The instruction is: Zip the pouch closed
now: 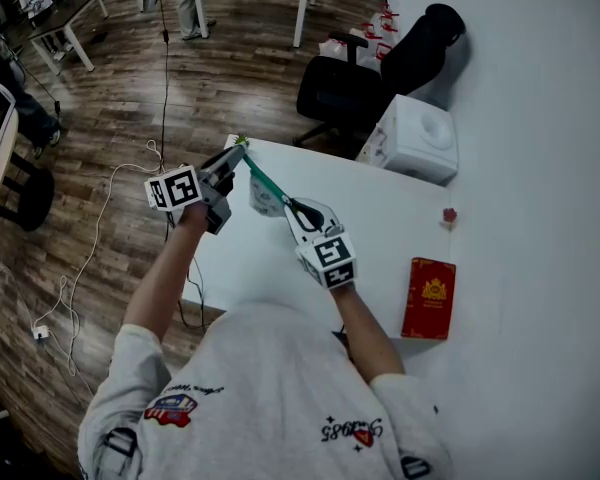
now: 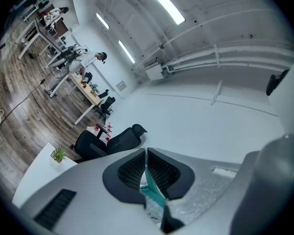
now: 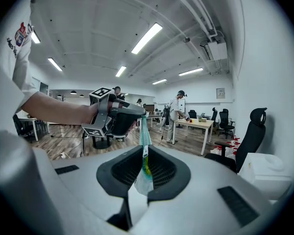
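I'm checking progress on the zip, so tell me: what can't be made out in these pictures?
- How far the pouch is zipped: too small in the head view, seen edge-on in the right gripper view.
- Pouch contents: the pads of the left hand-held gripper cover all but a strip in the left gripper view.
- Print on the red box: too small in the head view.

Cool, even light from ceiling strip lights (image 3: 147, 38); soft shadows; fisheye bend, dark corners in gripper views.

Wood floor (image 1: 110, 118), white table (image 1: 400, 208), blk office chair (image 1: 340, 93).
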